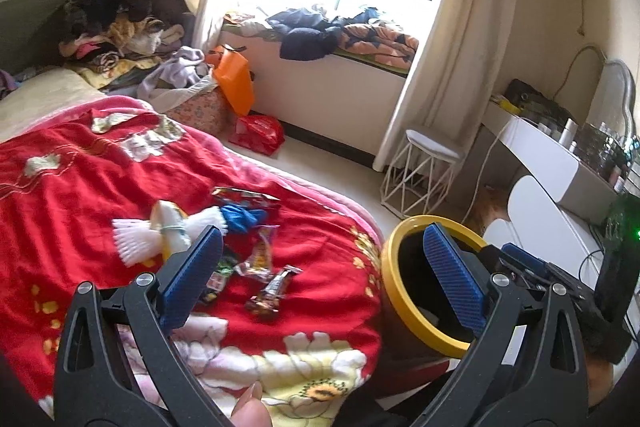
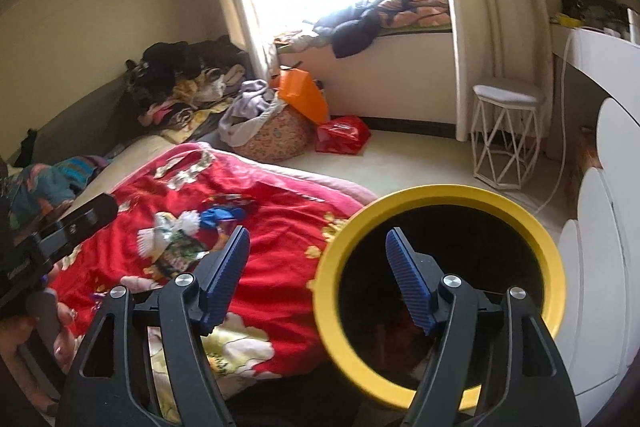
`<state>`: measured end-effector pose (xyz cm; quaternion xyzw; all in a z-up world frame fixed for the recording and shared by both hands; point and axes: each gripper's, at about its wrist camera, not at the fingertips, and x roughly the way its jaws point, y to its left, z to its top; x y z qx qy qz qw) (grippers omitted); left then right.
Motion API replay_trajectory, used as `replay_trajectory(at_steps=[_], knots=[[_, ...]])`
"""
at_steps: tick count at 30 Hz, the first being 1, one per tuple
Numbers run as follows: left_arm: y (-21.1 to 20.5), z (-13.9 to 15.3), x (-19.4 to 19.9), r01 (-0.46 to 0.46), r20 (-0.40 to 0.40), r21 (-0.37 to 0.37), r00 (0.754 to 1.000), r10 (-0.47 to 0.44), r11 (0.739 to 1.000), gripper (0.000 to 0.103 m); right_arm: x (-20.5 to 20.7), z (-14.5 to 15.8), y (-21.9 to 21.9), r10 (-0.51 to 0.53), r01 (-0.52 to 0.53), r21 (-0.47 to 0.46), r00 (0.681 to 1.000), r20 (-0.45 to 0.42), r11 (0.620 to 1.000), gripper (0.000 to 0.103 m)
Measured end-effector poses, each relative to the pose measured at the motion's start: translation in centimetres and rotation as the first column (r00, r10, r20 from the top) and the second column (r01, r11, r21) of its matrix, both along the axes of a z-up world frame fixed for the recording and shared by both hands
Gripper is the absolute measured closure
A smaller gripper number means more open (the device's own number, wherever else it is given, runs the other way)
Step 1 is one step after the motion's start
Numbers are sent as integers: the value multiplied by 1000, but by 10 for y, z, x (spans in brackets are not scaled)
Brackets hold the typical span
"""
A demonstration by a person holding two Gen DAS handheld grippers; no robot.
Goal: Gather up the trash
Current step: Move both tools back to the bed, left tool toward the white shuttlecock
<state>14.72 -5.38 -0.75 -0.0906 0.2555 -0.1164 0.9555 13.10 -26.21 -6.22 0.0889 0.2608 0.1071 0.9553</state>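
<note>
The right hand-held gripper (image 2: 316, 279) stands nearest the lens, its jaws spread and empty, one blue pad over the mouth of the yellow-rimmed bin (image 2: 332, 239). The left hand-held gripper (image 1: 324, 267) is likewise spread and empty above the wrappers (image 1: 264, 263) scattered on the red blanket (image 1: 80, 187), beside the bin. Risk: soft bedding may bunch into a pinch; a light wrapper may slip free.
</note>
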Motion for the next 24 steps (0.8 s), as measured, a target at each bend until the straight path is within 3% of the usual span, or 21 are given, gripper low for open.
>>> replay_trajectory(at_steps=[10,24], knots=[[45,-2,1,-90,-4,-14,996,90,996,11,-4,-2,50,96,-97,-31,995,-8,995,29],[122,-22,13,-256,-96,-15,962,254,966,11,19,-24,125,202,-208,-91,977,-68,974,27]])
